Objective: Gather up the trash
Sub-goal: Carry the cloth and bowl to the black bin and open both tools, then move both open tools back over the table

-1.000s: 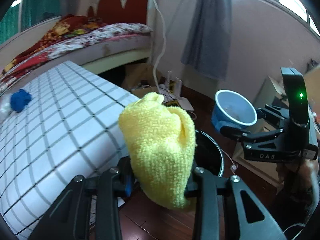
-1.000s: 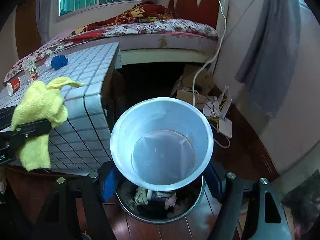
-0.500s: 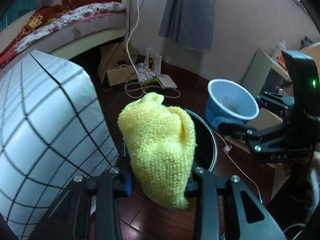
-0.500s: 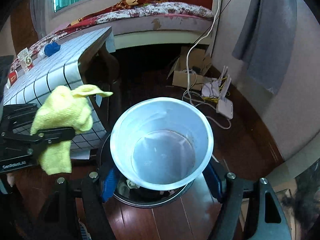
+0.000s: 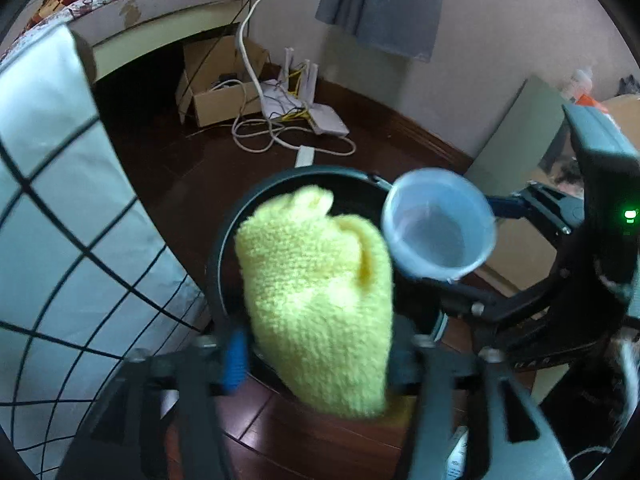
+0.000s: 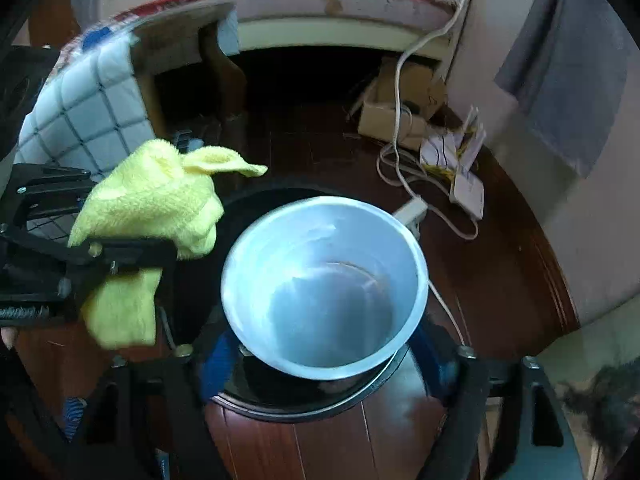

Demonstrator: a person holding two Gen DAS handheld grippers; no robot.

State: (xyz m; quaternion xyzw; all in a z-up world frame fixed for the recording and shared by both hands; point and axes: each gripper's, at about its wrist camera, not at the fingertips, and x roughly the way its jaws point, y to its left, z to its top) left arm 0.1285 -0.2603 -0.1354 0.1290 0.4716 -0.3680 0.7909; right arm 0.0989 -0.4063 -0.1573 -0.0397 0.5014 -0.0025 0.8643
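My left gripper (image 5: 320, 364) is shut on a yellow cloth (image 5: 316, 304) and holds it over the near rim of a round black trash bin (image 5: 240, 216) on the floor. The cloth (image 6: 152, 208) and left gripper (image 6: 100, 252) also show at the left of the right wrist view. My right gripper (image 6: 328, 356) is shut on a pale blue plastic cup (image 6: 324, 284), open side toward the camera, right above the bin (image 6: 280, 408). The cup (image 5: 438, 228) hangs over the bin's right side in the left wrist view. The bin's contents are hidden.
A table with a white grid-pattern cloth (image 5: 52, 208) stands just left of the bin. A cardboard box (image 5: 216, 80), white cables (image 5: 260, 136) and a router (image 5: 320, 116) lie on the dark wood floor beyond. A bed (image 6: 320, 4) is at the back.
Both grippers have tilted down and moved off the table to the bin. The cloth and the cup now hang over the bin's opening; both grips are unchanged.
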